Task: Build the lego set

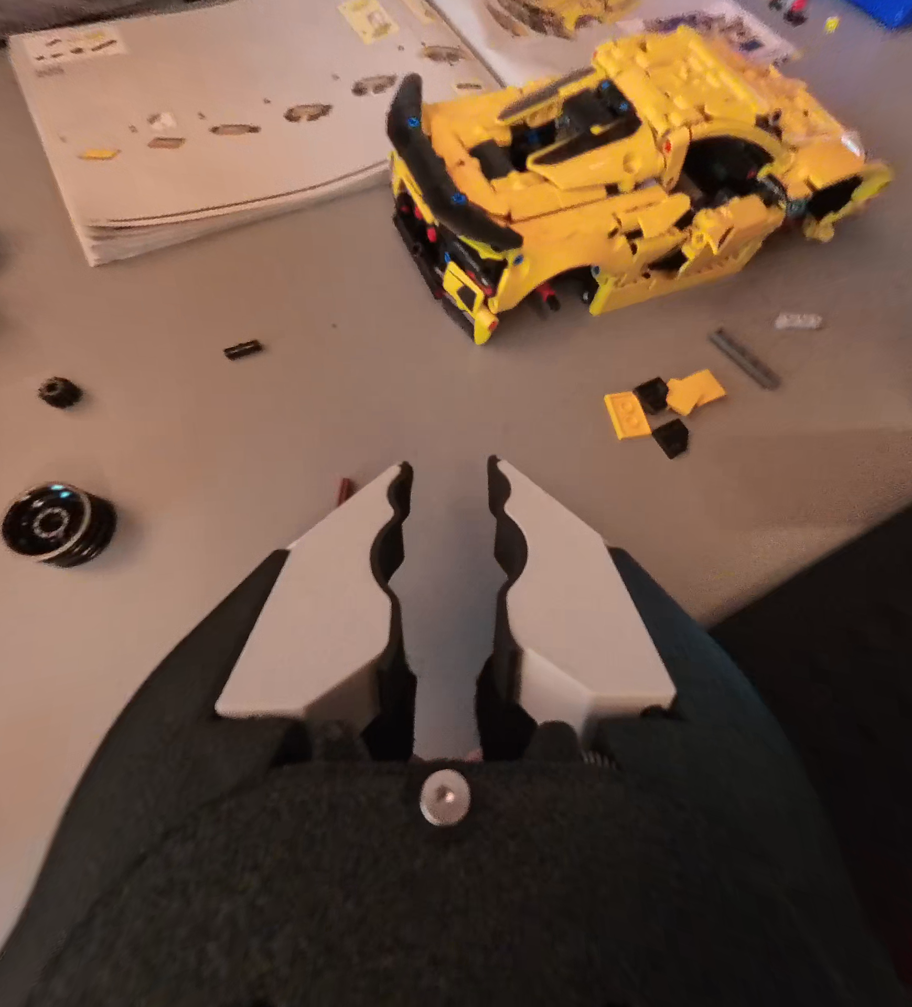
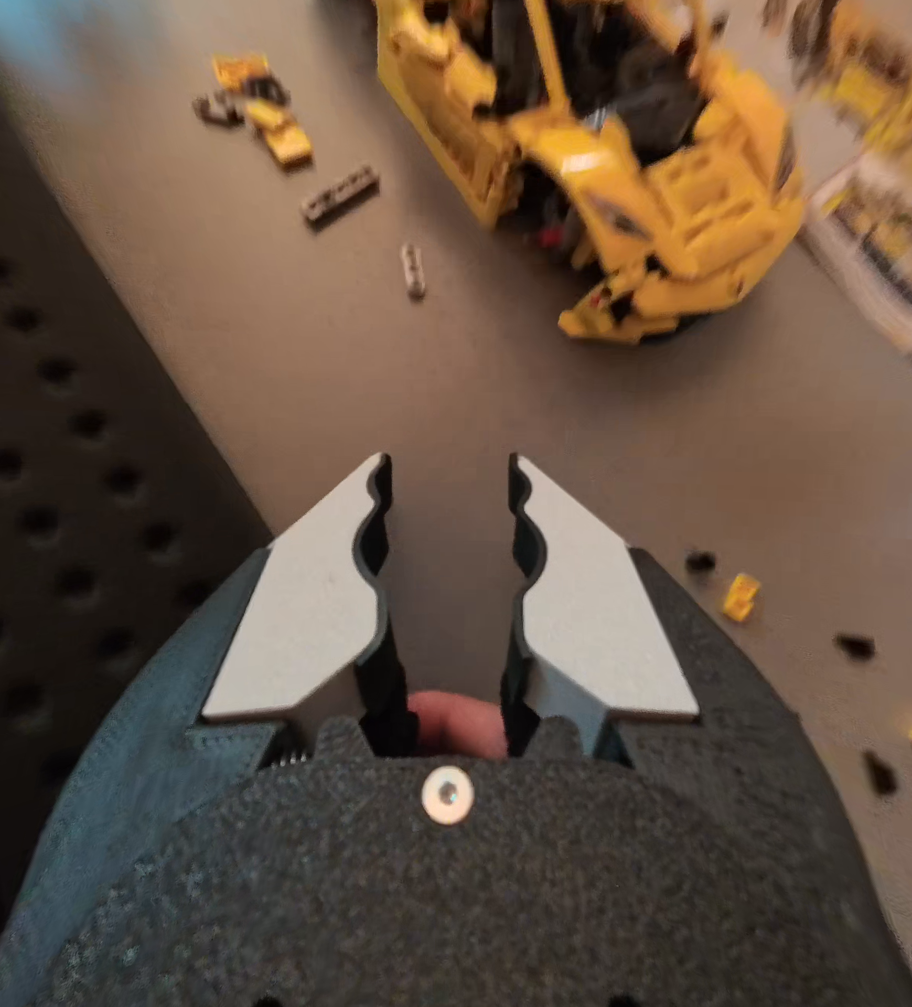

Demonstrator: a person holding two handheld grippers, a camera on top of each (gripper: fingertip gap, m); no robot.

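Judging by the car [image 1: 628, 180] ahead, bodywork's mostly built; wheel [image 1: 58, 524] and plates [image 1: 660, 408] remain loose. Both claws, left [image 1: 449, 463] and right [image 2: 449, 462], gape empty.

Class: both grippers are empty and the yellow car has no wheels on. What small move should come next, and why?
Probably move the open left gripper left toward the black wheel. The wheel lies loose on the table, and the yellow car shows an empty rear wheel arch.

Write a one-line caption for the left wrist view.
Open left gripper hovers over loose pieces, facing the yellow Lego car.
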